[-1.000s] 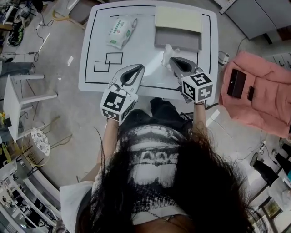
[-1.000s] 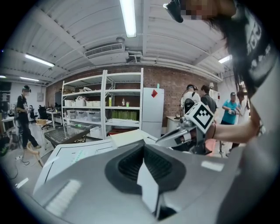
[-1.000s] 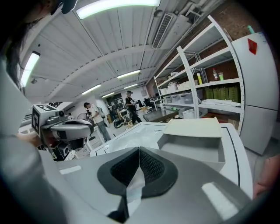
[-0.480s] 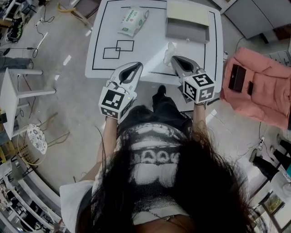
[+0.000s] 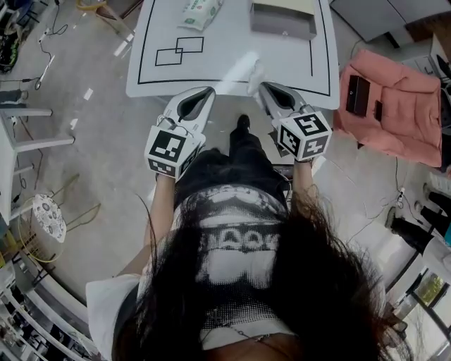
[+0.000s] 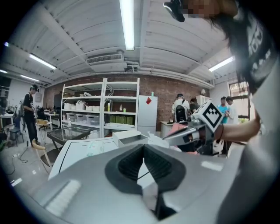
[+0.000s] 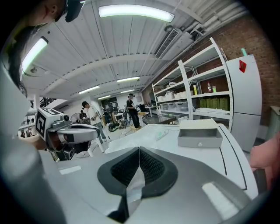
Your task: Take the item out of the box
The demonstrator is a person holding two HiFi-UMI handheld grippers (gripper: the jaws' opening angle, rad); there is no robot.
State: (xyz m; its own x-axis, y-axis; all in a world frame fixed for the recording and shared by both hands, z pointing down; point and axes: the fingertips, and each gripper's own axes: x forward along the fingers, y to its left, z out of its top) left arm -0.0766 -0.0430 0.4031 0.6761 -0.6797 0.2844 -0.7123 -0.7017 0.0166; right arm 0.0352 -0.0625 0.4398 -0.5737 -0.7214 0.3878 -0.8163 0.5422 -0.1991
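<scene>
The grey box (image 5: 282, 19) stands open at the far right of the white table (image 5: 225, 70), with a cream lid behind it; it also shows in the right gripper view (image 7: 200, 133). My right gripper (image 5: 262, 86) hovers at the table's near edge, shut on a thin white crumpled sheet (image 5: 254, 72). That sheet runs out between the pads (image 7: 133, 175). My left gripper (image 5: 206, 92) hangs beside it at the same edge, its jaws together with nothing held (image 6: 143, 148). From the left gripper view, the right gripper (image 6: 192, 131) and the sheet (image 6: 155, 140) sit in front of the box (image 6: 129, 136).
A packet of wipes (image 5: 199, 11) lies at the table's far left, near two overlapping black squares (image 5: 179, 51). A pink cloth (image 5: 394, 106) with dark items lies on the floor to the right. A white stool (image 5: 28, 137) stands left. Shelves and people are in the background.
Both grippers have drawn back from the table toward the person, and the table and box lie farther off. The right gripper has kept the white sheet throughout.
</scene>
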